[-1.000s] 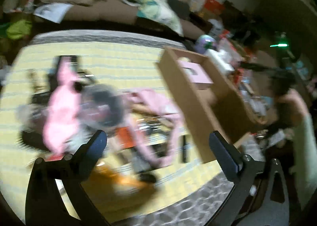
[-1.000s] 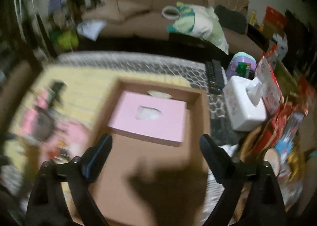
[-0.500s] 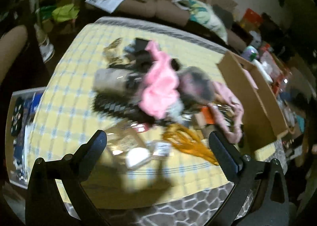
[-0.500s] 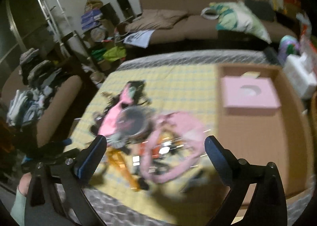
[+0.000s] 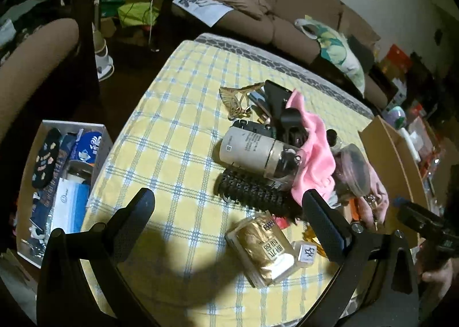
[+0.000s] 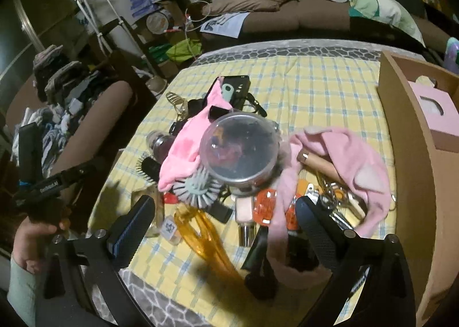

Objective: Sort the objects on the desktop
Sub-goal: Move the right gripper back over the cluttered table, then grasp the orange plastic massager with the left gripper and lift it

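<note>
A heap of small items lies on the yellow checked tablecloth (image 5: 178, 137): a white bottle (image 5: 252, 152) on its side, a black hairbrush (image 5: 252, 192), a pink cloth (image 5: 312, 152), a gold packet (image 5: 264, 249) and a gold hair claw (image 5: 238, 97). My left gripper (image 5: 226, 229) hangs open above the near side of the heap, holding nothing. In the right wrist view a clear round jar (image 6: 241, 149) tops the pile, with orange scissors (image 6: 200, 229), a nail polish bottle (image 6: 245, 218) and a pink garment (image 6: 341, 166) around it. My right gripper (image 6: 221, 229) is open and empty over the scissors.
A cardboard box (image 6: 413, 155) with a pink tissue box (image 6: 436, 112) inside stands at the table's right. A white bin (image 5: 57, 177) of packets sits on the floor to the left. A brown sofa (image 6: 301, 0) lies beyond. A person's hand (image 6: 31, 238) holds the other gripper.
Both cameras swung away from the cardboard box to the pile on the tablecloth and have now steadied. Both grippers stayed open and empty.
</note>
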`<state>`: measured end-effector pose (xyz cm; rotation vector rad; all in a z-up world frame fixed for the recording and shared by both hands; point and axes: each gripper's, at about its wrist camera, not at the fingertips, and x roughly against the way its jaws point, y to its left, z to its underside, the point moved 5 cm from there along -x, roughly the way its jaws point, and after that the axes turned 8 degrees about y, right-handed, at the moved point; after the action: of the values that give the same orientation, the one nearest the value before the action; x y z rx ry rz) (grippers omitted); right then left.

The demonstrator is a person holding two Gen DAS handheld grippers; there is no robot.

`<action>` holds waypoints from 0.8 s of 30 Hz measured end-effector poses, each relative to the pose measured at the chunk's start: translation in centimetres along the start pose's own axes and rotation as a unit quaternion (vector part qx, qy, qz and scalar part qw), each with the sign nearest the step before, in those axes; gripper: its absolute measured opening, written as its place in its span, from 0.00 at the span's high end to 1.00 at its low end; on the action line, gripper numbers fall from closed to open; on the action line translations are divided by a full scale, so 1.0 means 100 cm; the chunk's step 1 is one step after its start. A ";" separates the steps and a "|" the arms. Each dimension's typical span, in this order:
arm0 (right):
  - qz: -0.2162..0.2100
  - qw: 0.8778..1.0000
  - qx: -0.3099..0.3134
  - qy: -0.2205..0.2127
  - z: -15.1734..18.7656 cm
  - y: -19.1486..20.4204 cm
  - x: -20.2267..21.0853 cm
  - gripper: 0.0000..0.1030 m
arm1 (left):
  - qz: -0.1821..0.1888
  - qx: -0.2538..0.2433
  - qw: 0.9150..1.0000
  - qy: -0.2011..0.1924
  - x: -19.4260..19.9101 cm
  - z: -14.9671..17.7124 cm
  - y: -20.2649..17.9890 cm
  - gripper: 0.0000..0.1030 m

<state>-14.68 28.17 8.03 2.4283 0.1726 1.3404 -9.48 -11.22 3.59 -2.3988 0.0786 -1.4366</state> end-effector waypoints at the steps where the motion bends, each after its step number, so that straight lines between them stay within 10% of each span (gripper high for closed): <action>1: -0.002 1.000 0.000 0.000 -0.001 0.001 -0.002 0.06 | 0.000 -0.001 1.000 0.003 -0.003 0.000 0.001 0.00; 11: -0.018 0.999 0.021 0.025 -0.001 0.015 -0.026 0.38 | -0.010 -0.001 1.000 0.018 -0.025 -0.001 0.002 0.17; 18: -0.028 0.996 0.066 0.056 0.008 0.035 -0.037 0.39 | -0.014 -0.001 0.999 0.036 -0.033 0.003 0.007 0.18; 24: 0.076 0.976 0.178 0.097 0.035 0.052 -0.064 0.38 | -0.003 -0.012 0.999 0.040 -0.027 0.005 0.002 0.18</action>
<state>-15.56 20.73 3.20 2.6388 0.3065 1.7482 -10.40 -10.69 1.01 -2.3613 0.1084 -1.5430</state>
